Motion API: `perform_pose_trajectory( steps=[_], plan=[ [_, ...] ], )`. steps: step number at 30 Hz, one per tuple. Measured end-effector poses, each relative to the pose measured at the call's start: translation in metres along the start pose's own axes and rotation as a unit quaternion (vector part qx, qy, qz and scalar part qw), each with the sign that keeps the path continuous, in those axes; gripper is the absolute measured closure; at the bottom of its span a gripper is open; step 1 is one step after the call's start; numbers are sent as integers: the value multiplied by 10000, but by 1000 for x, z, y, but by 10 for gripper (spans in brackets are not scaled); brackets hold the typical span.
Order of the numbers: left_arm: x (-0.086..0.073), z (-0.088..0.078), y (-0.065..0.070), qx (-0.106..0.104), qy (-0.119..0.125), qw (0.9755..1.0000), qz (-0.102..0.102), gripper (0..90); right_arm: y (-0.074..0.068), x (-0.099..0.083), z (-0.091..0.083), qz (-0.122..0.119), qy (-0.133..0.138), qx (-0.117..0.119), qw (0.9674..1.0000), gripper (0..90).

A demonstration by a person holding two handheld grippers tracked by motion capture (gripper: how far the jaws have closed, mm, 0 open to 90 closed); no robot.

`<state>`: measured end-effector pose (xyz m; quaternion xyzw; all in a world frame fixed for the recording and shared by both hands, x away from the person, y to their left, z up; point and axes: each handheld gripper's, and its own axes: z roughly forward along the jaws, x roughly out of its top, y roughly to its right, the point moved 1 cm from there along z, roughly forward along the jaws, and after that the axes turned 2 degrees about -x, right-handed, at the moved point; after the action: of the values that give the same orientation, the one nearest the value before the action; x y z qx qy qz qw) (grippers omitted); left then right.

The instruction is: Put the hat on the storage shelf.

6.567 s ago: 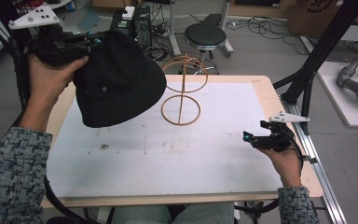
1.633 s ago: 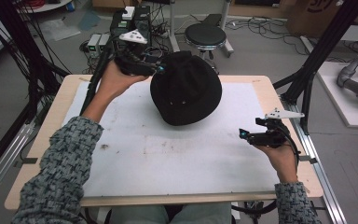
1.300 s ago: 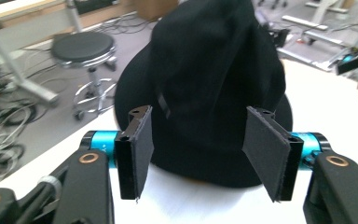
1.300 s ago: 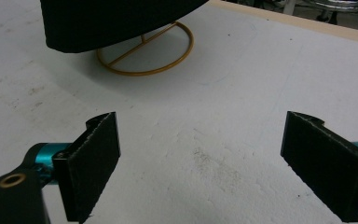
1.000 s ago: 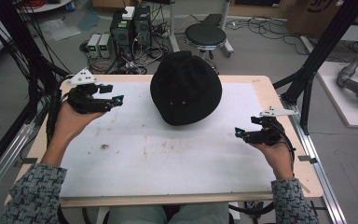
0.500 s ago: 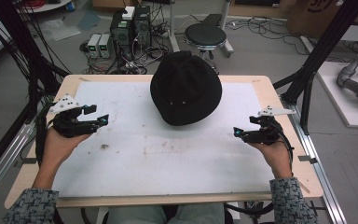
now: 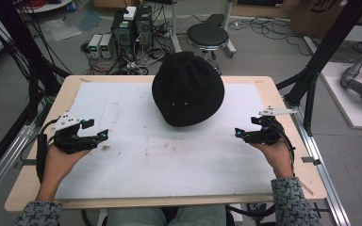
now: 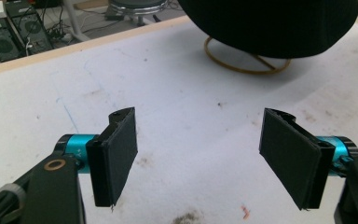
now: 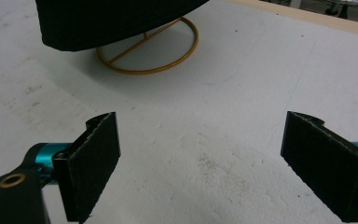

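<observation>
A workshop floor strewn with cables, boxes and a stool [image 7: 208, 35] is seen beyond a wooden table [image 7: 283, 101] covered by a white mat [image 7: 169, 160].

In the high view, a black hat [image 7: 187, 89] is seen at the upper centre of the frame, raised off the mat with its crown up and its brim tilted down toward the lower edge; its outline reads as nearly round, so no long axis can be made out. The left gripper [image 7: 99, 136] is held at the left of the frame, the right gripper [image 7: 238, 133] at the right, both well apart from the hat and pointed inward.

In the left gripper view, the jaws are spread wide with nothing between them. The hat's brim is seen at the upper right, with a gold wire stand [image 8: 242, 63] under it.

In the right gripper view, the jaws are likewise wide and empty. The hat sits at the upper left over the stand's ring base.

The hat appears to be placed on the stand; little seems to be left.
</observation>
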<state>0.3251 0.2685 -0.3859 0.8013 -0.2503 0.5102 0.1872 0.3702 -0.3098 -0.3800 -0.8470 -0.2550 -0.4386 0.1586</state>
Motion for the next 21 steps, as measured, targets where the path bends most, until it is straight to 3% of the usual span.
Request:
perform_pose_trajectory(
  steps=[21],
  plan=[
    [-1,6,1,17,-82,9999,106,253,-5,-1,1,-53,-66,26,10000,115]
  ],
)
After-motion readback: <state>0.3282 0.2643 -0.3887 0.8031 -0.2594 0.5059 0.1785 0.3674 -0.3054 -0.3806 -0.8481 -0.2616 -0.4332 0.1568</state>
